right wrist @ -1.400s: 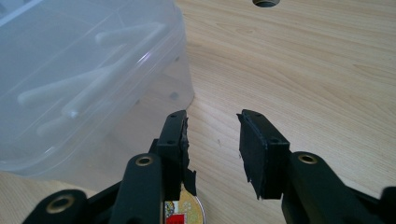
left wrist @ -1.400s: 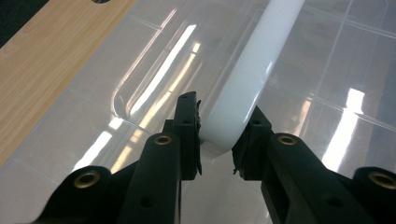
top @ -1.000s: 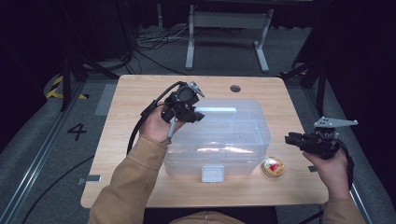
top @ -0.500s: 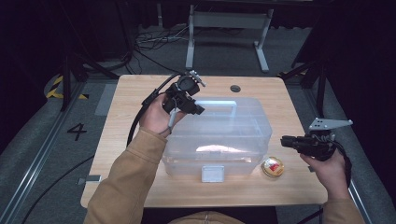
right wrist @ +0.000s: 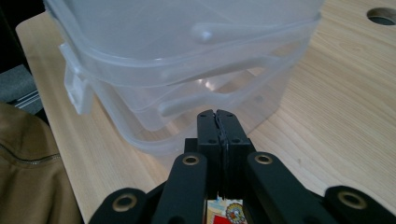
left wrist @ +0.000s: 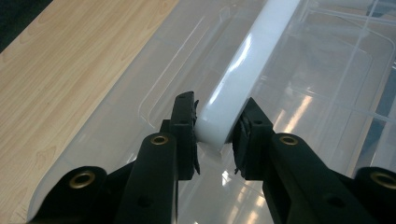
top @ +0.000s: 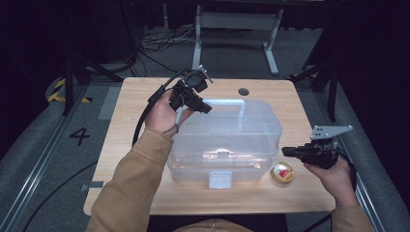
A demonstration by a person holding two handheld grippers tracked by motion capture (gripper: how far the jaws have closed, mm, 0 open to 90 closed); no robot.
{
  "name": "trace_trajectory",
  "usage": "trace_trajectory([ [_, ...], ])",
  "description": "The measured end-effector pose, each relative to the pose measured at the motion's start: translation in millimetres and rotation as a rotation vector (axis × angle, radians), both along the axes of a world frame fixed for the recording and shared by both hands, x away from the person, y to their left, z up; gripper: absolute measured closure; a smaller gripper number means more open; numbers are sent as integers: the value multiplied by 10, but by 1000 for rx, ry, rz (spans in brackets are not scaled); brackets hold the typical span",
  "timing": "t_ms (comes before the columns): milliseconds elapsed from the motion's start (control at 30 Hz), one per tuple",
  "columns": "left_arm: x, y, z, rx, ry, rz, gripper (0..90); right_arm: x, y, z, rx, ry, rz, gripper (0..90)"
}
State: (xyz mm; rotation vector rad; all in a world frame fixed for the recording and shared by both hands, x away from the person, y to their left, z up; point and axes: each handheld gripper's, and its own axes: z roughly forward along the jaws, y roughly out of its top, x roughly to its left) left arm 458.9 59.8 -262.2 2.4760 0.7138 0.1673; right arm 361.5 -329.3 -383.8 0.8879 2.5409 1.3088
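A clear plastic storage box [top: 241, 145] with a lid sits in the middle of the wooden table [top: 125, 125]. Its white carry handle [top: 227, 102] stands up from the lid. My left gripper [top: 199, 107] is shut on the left end of that handle [left wrist: 243, 70], with a pad [left wrist: 187, 126] pressed against each side. My right gripper [top: 286, 152] hovers level at the box's right end, just above a small round tin [top: 283, 172] with a red label. Its jaws [right wrist: 217, 115] have just been closing and now meet with nothing between them, pointing at the box corner [right wrist: 187, 93].
A white latch [top: 220, 180] hangs on the box's front wall. A round cable hole [top: 243, 91] lies in the tabletop behind the box. Bare table lies left of the box. A metal frame [top: 232, 24] and cables stand on the floor beyond the table.
My left gripper has shifted toward the far side of the table and risen slightly with the handle. My right gripper has edged toward the box and its jaws have come together.
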Motion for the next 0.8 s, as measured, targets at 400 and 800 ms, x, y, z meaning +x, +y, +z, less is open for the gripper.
trace_trajectory([
  [400, 11, 1, 4, 0, 5, -4, 724, -26, 184, -20, 8, -7, 90, 900],
  [800, 12, 3, 1, -2, 8, -5, 724, -43, 211, -3, 54, -30, 97, 900],
])
